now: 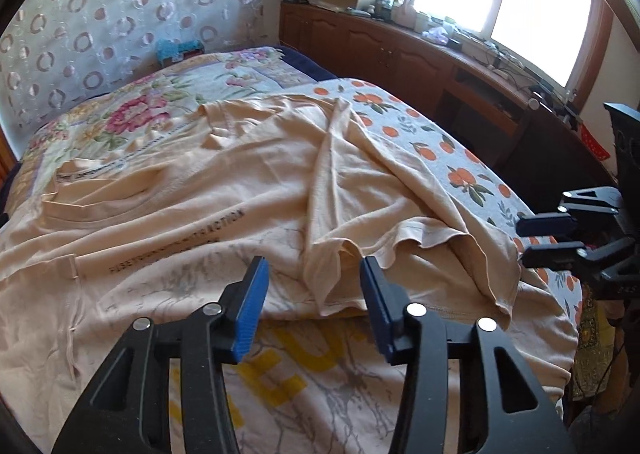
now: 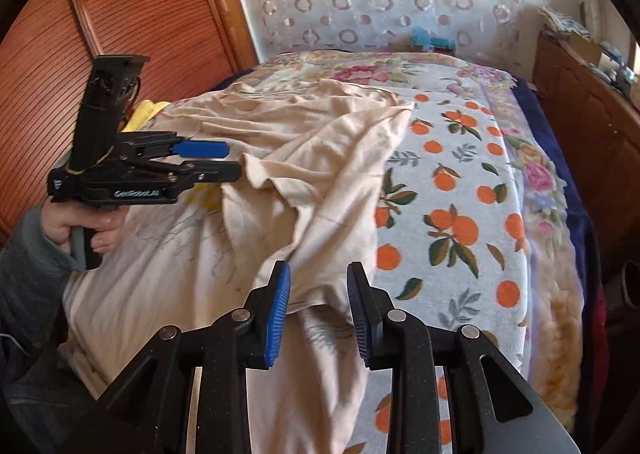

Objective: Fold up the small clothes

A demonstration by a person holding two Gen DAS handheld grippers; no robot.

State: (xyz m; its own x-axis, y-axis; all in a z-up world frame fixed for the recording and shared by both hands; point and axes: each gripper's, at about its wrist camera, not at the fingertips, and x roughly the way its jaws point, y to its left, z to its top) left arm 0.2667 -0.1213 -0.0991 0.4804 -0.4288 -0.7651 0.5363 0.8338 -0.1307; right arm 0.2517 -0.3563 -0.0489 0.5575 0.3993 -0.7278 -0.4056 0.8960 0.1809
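A peach T-shirt (image 1: 224, 182) (image 2: 320, 134) with a yellow print (image 1: 288, 366) lies spread on the bed, and one side is folded loosely over its middle. My left gripper (image 1: 314, 266) hovers over the folded flap's hem. Its blue pads (image 1: 252, 310) stand well apart, with cloth between them that they do not press. In the right wrist view the left gripper (image 2: 234, 161) points at that hem. My right gripper (image 2: 319, 266) is open over the shirt's right edge, with a ridge of cloth lying loose between its pads. In the left wrist view the right gripper (image 1: 520, 241) sits at the shirt's right side.
Under the shirt is an orange-print blanket (image 2: 460, 194) (image 1: 440, 146) on a floral cover (image 1: 132, 114). A wooden cabinet (image 1: 380, 46) with clutter runs under the window. A wooden wardrobe (image 2: 140, 14) stands left of the bed. A hand (image 2: 80, 230) in a grey sleeve holds the left gripper.
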